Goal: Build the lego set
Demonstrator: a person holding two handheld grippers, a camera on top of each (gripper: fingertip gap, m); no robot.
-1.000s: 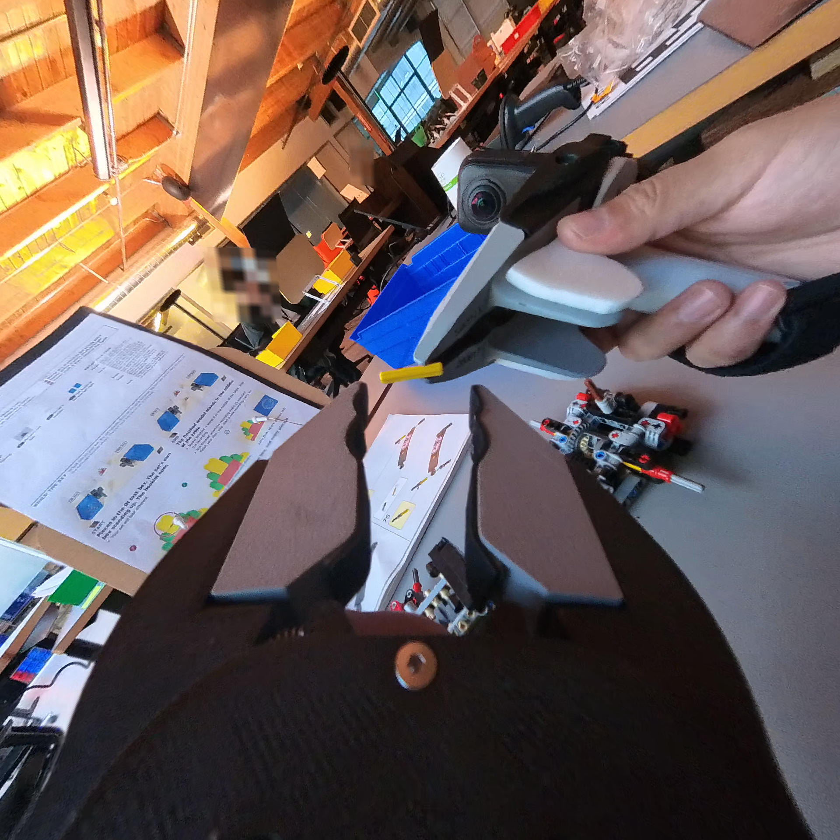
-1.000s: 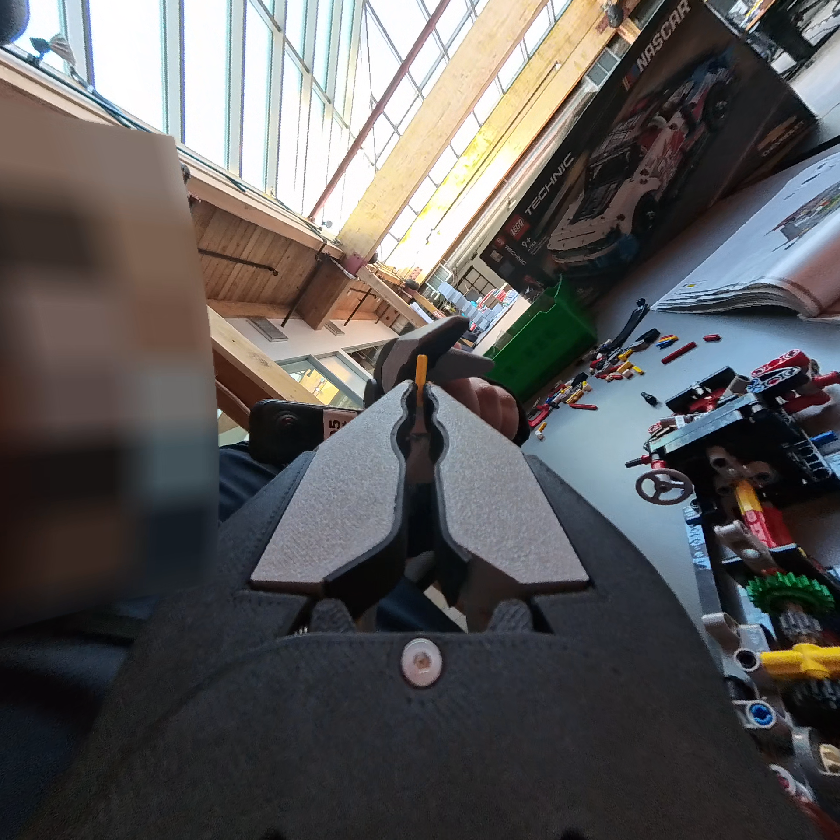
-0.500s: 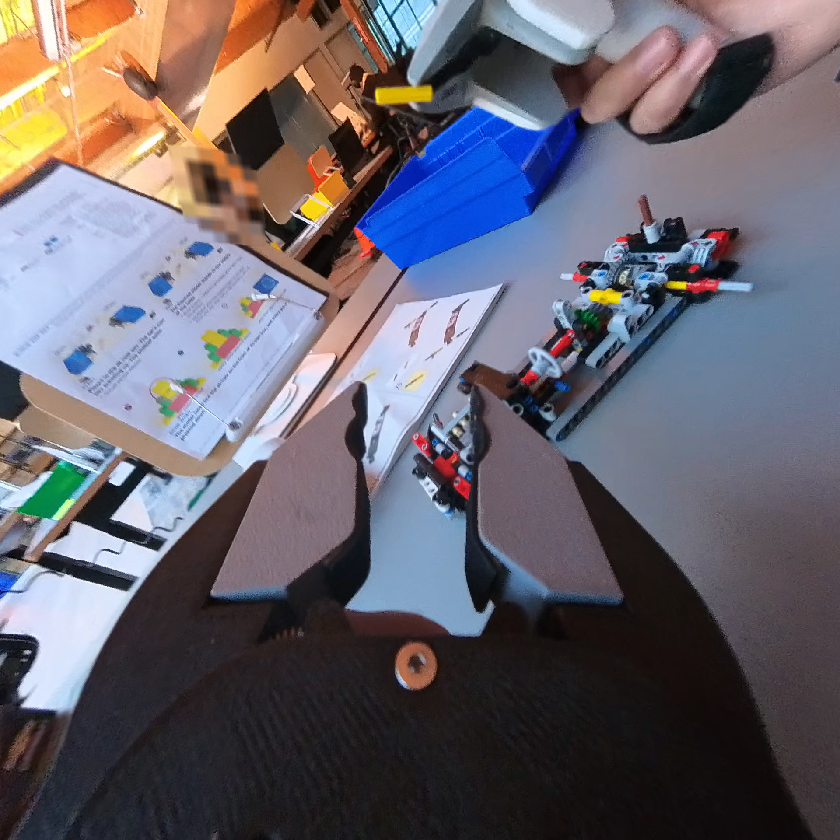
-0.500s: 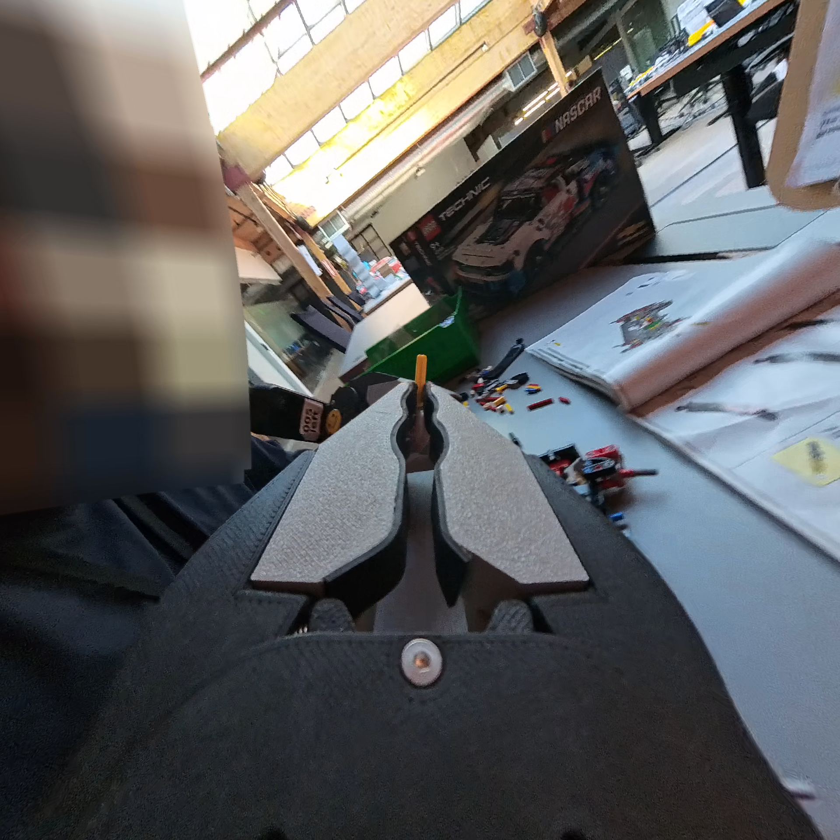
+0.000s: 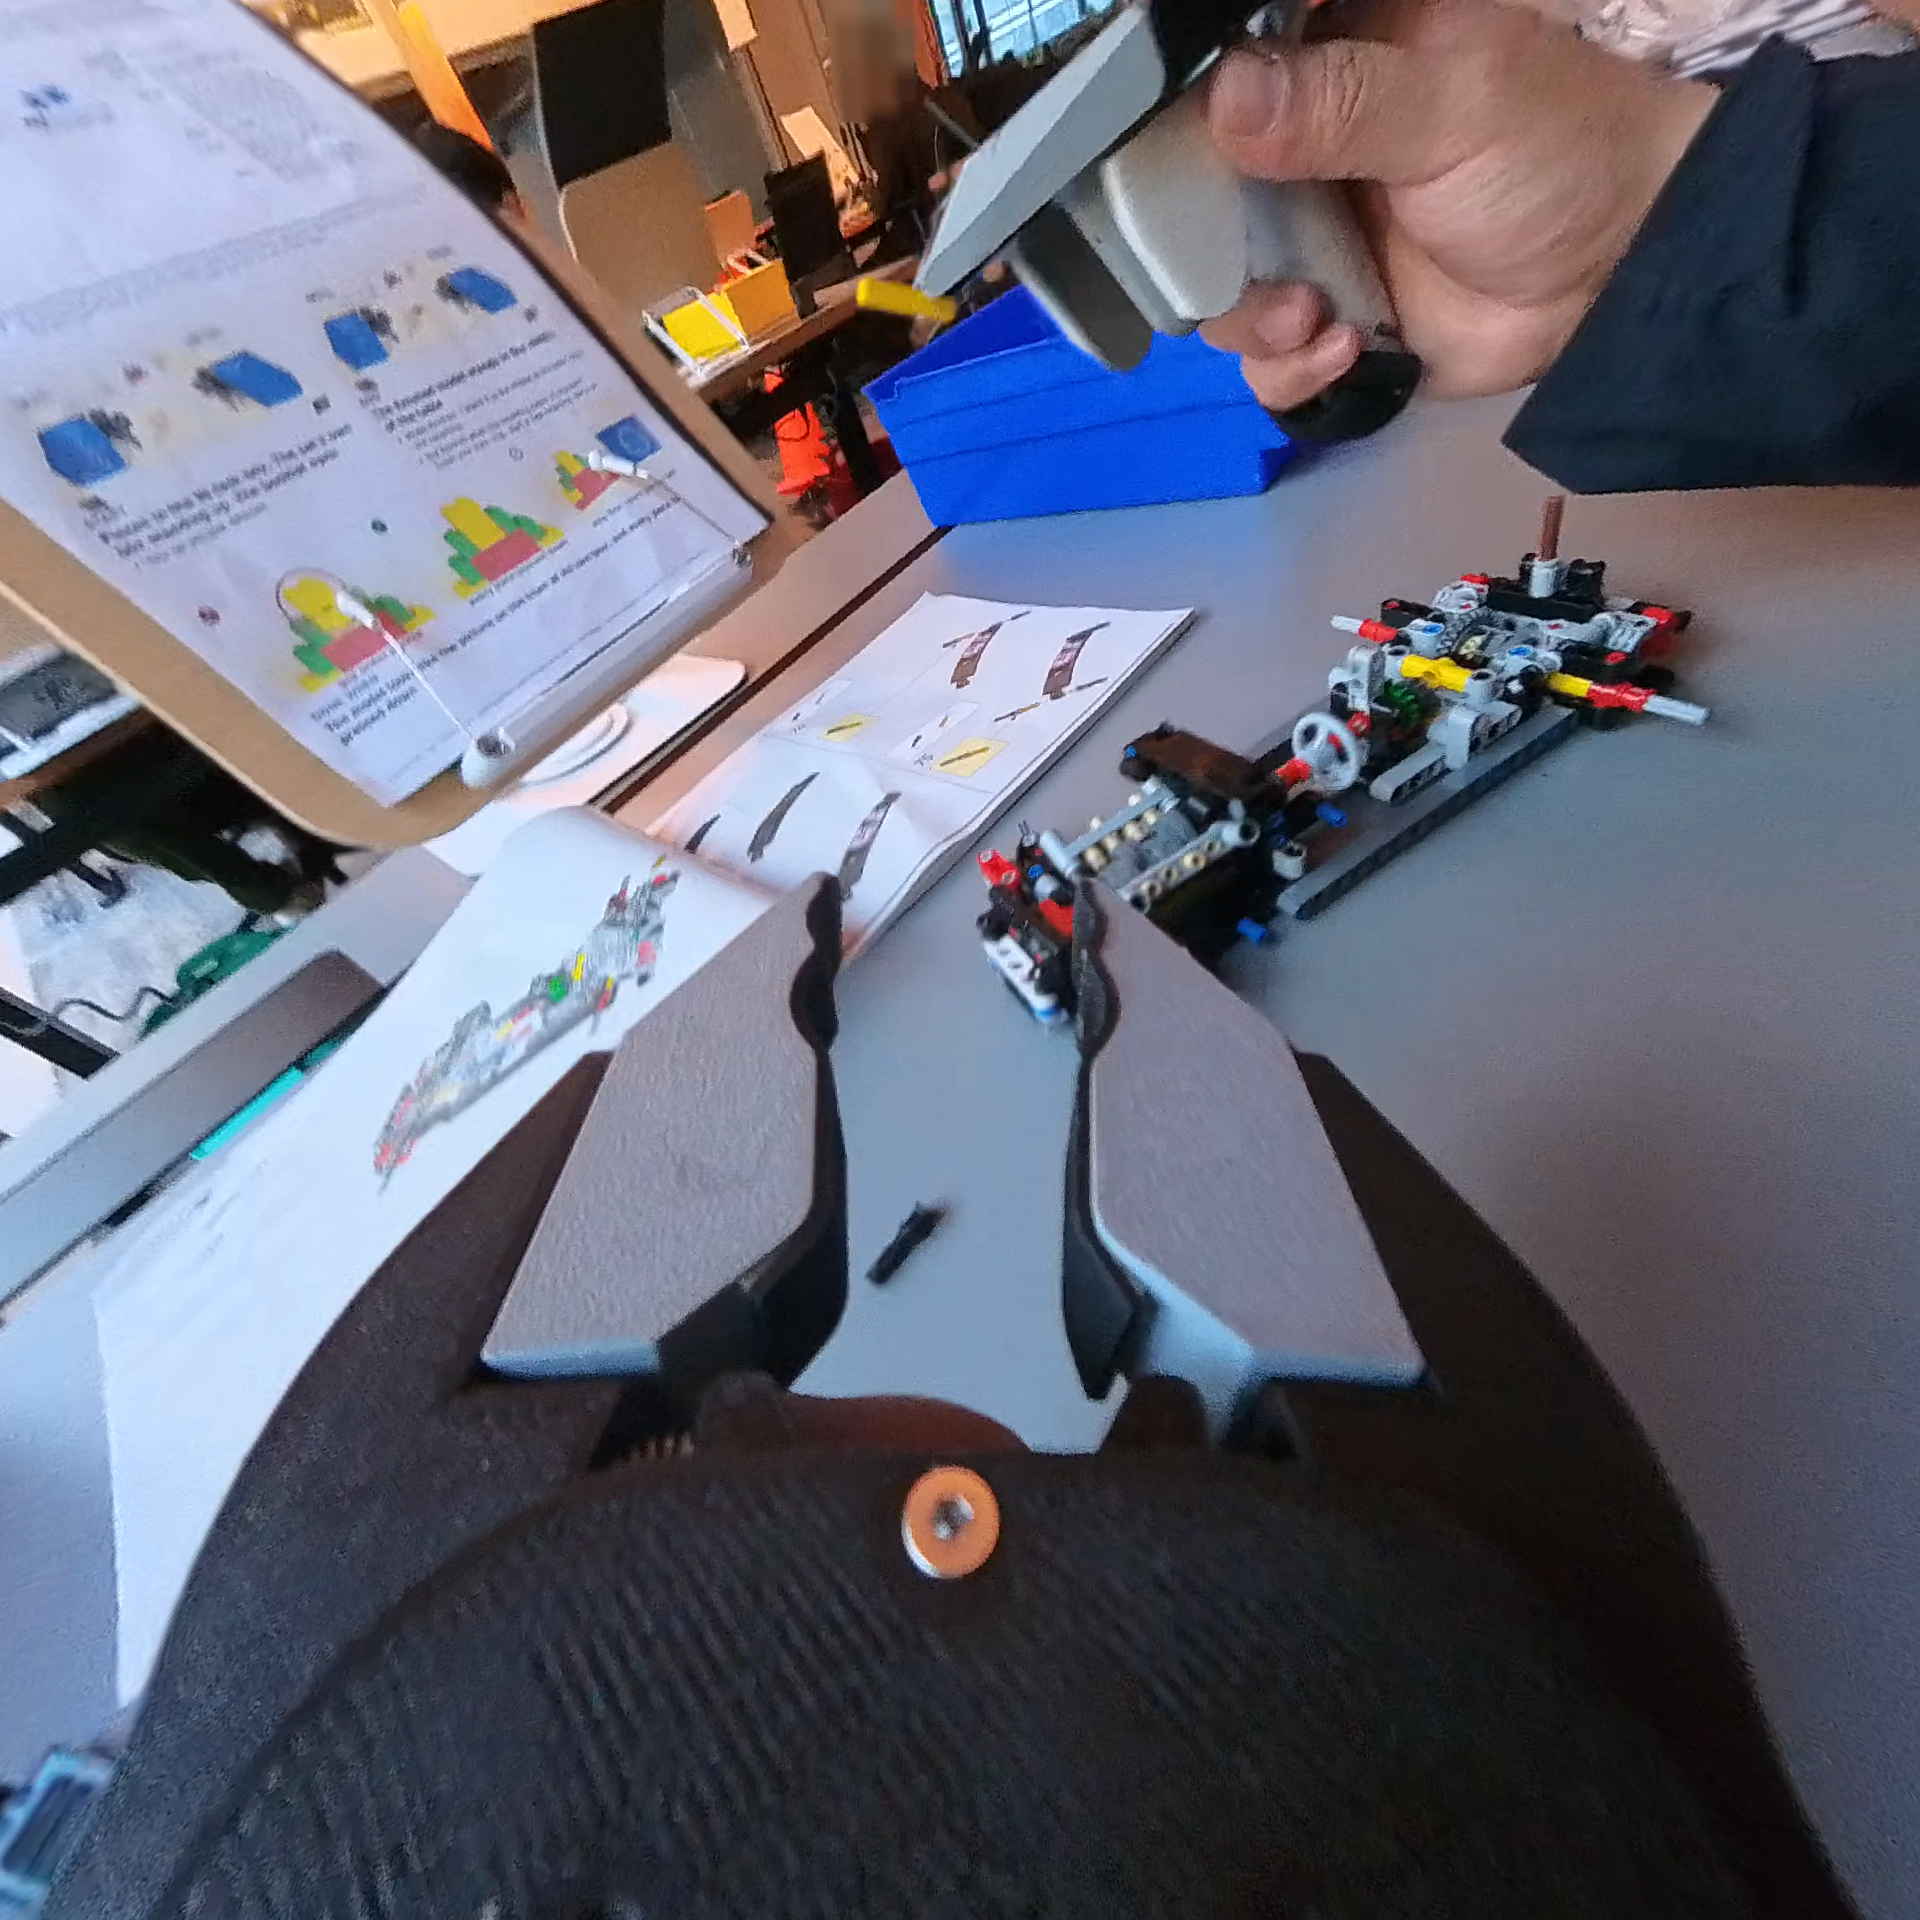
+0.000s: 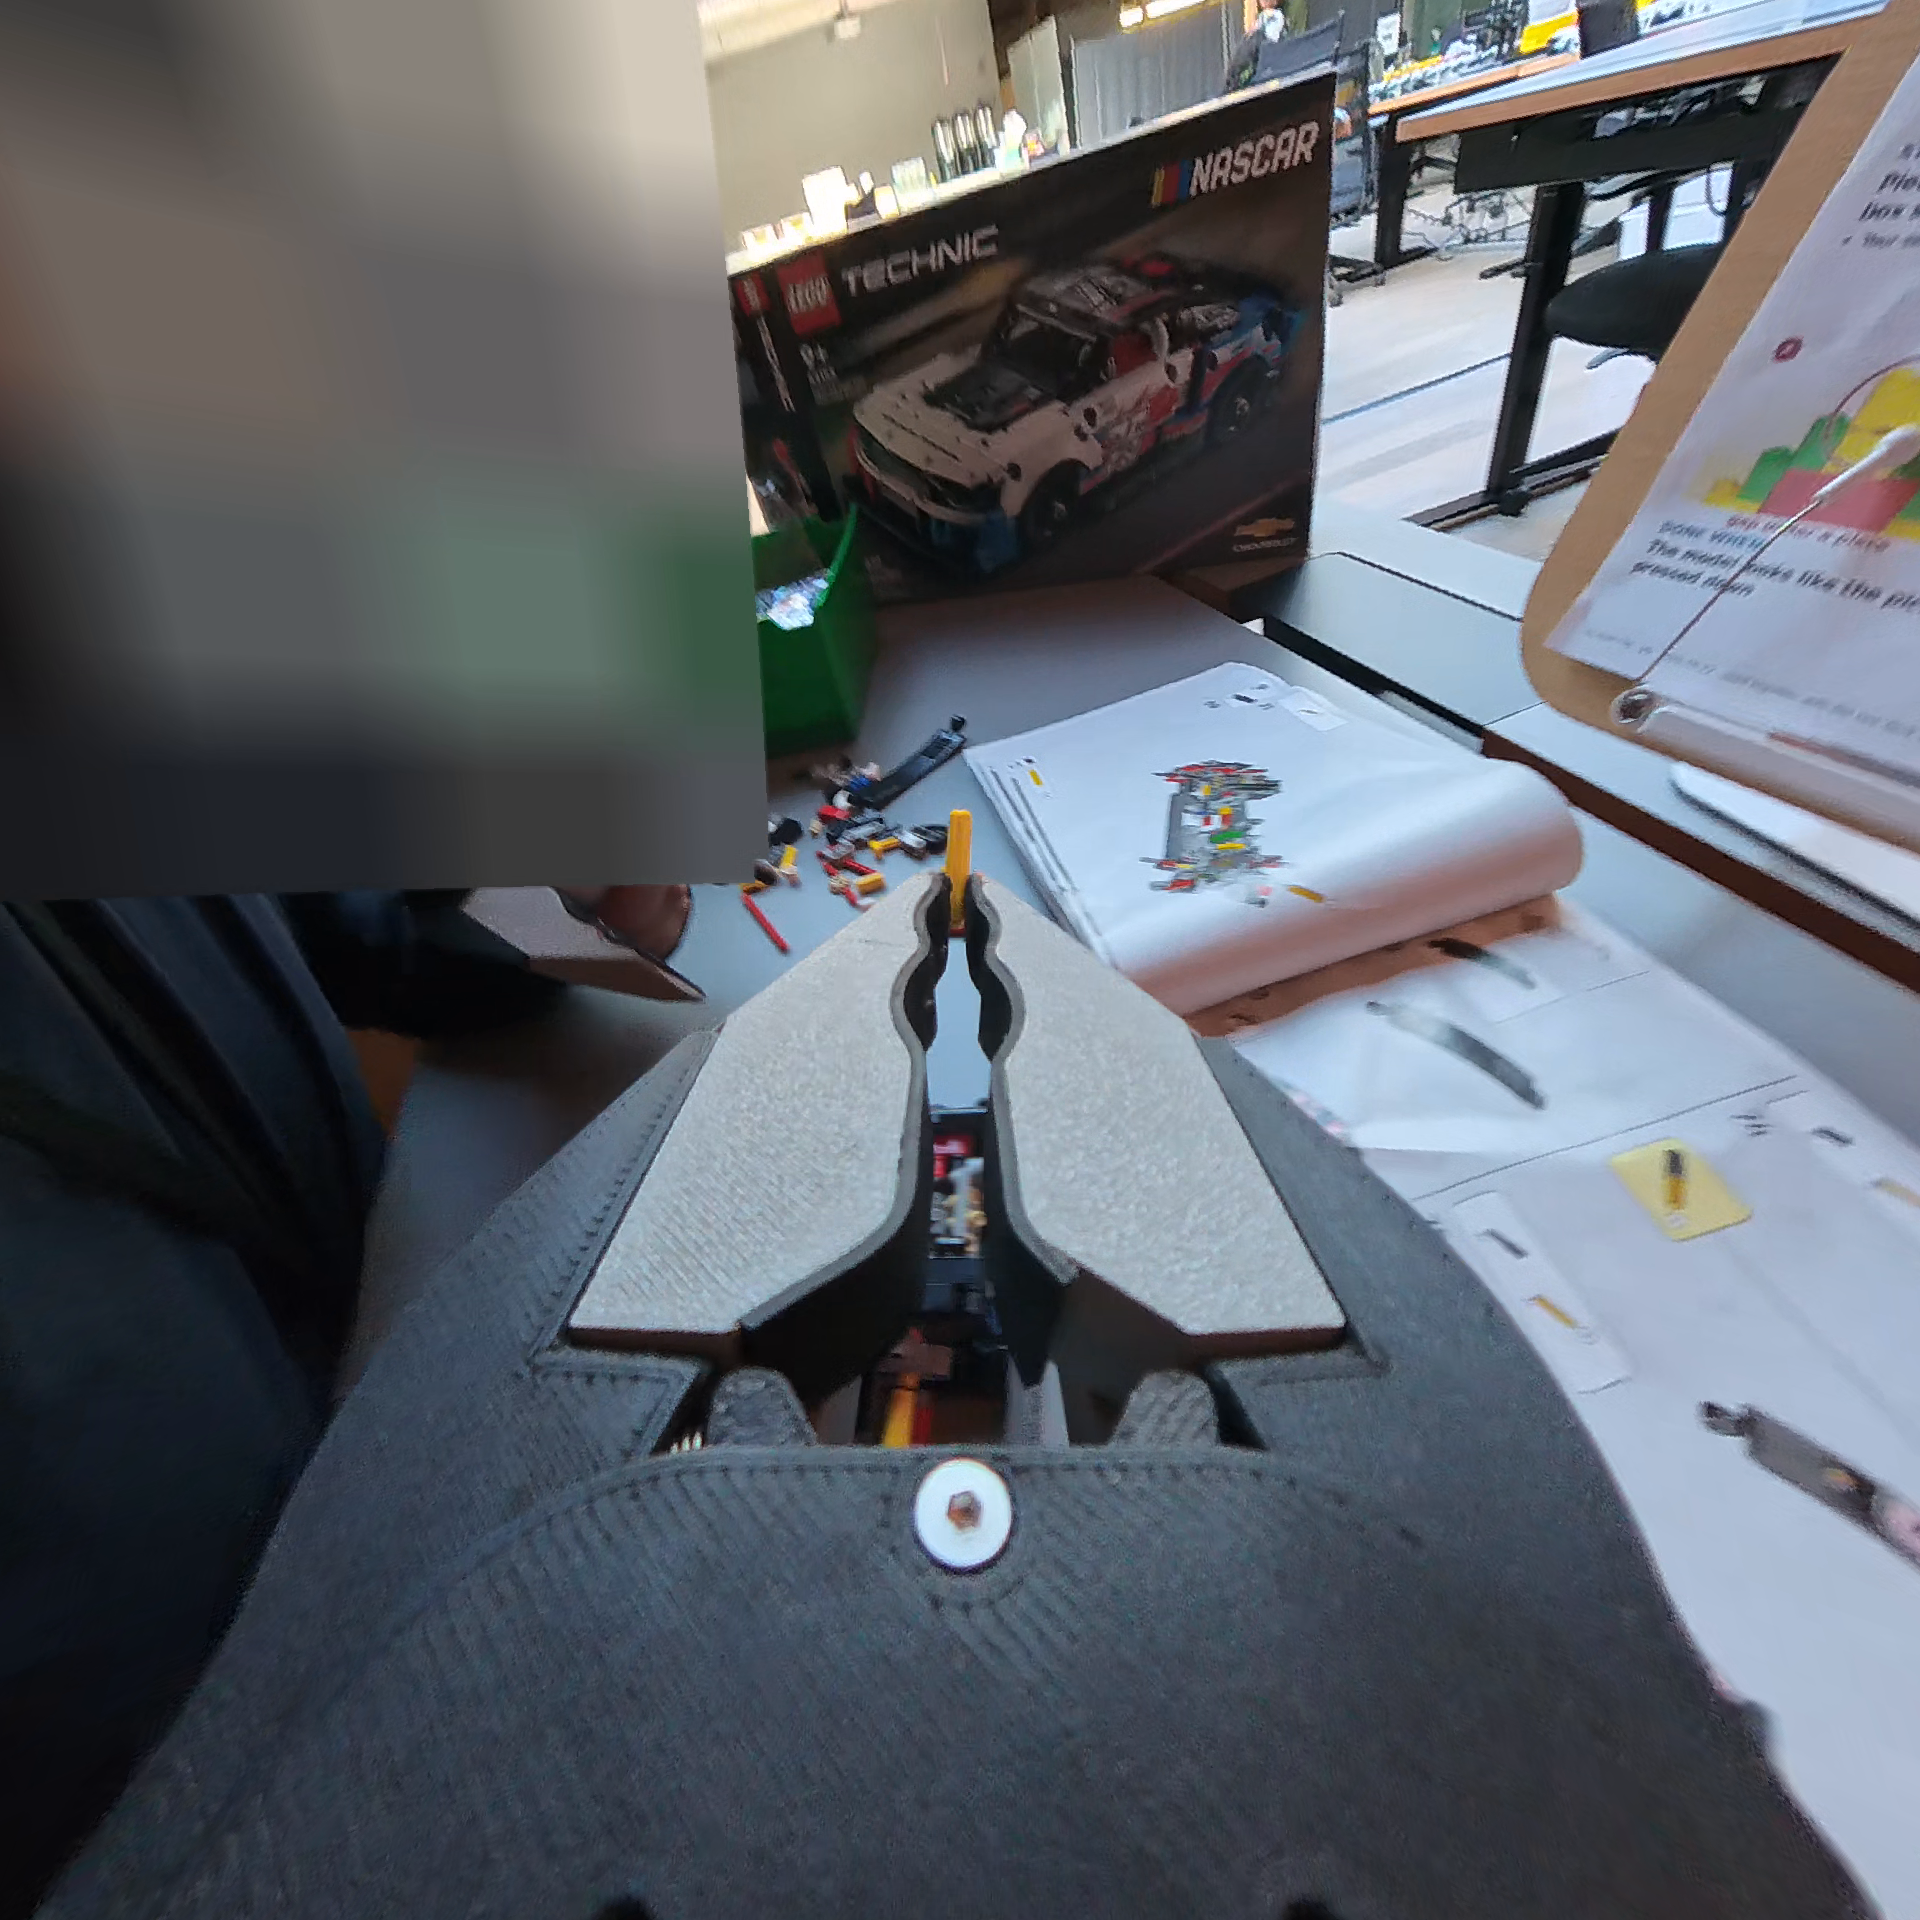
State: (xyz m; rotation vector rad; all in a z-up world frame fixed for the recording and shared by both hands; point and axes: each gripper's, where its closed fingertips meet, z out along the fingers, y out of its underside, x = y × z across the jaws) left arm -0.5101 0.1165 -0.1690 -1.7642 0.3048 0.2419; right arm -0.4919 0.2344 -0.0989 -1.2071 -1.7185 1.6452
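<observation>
Your right claw (image 6: 957,902) pinches a yellow axle (image 6: 959,844), its lower end hidden between the pads. Your left claw (image 5: 951,935) hangs spread above the desk (image 5: 1558,1091), partly hiding a brick chassis (image 5: 1195,831). The booklet (image 6: 1278,821) print is blurred.

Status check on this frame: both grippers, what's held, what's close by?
Left gripper open, empty, over grey table; small black piece below. Right gripper shut on short yellow axle rod. Partly built brick chassis just ahead of left fingertips.

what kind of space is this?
Likely a shared workshop or lab with a toy-brick build station: rows of desks behind, a part-built brick chassis on the grey table, an open instruction booklet, loose bricks.
</observation>
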